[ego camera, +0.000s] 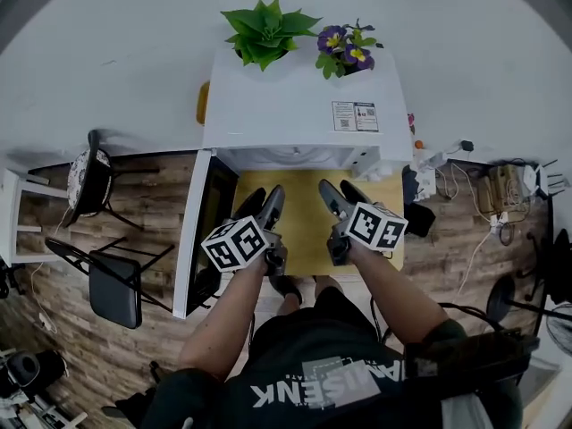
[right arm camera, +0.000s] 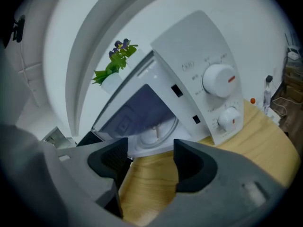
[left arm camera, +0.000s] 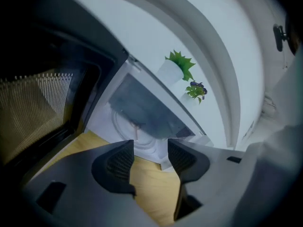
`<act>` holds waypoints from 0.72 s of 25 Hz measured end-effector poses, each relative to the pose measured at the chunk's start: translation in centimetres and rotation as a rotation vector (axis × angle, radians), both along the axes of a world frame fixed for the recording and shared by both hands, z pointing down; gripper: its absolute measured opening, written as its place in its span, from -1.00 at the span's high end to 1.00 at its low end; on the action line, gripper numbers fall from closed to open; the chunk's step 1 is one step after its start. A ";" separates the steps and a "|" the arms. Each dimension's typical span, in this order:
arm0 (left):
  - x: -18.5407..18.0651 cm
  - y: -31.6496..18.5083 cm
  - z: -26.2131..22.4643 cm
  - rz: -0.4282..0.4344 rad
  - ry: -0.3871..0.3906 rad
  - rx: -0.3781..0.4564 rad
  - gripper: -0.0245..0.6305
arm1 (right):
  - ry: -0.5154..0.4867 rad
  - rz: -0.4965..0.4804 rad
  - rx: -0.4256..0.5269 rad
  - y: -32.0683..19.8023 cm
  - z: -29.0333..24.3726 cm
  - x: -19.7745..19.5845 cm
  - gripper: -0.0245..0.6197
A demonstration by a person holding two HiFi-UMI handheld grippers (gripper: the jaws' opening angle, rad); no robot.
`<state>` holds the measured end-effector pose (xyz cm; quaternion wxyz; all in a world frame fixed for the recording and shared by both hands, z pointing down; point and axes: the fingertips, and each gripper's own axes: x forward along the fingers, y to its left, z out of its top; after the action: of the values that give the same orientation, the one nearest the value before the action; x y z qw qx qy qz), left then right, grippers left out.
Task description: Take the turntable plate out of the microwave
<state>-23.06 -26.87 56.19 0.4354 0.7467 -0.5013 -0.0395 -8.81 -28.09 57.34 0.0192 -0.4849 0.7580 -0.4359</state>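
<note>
Left gripper [left arm camera: 150, 145], right gripper [right arm camera: 150, 145] both agape, empty, microwave [ego camera: 295, 105] open, turntable plate [right arm camera: 163, 126] seemingly inside, unseen overhead

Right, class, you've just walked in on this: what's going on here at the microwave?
A person stands at a white microwave on a wooden table, with a gripper in each hand. The microwave's door is swung open to the left. The left gripper and the right gripper both point toward the open cavity, jaws apart with nothing between them. The turntable plate lies inside, not yet touched. Two potted plants sit on top.
</note>
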 end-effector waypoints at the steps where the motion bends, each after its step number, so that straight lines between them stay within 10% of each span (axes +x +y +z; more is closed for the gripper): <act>1: 0.0 -0.6 0.7 -0.018 0.023 -0.006 0.29 | 0.006 0.004 -0.021 -0.3 1.2 -0.1 -0.02; 18: -0.5 -7.1 11.8 -0.244 0.254 -0.267 0.02 | -0.222 0.174 -0.311 -6.3 10.6 -2.6 -0.13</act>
<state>-23.58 -33.98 67.95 0.5819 0.6053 -0.5300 -0.1191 -11.39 -34.36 67.92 0.0652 -0.4946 0.6299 -0.5953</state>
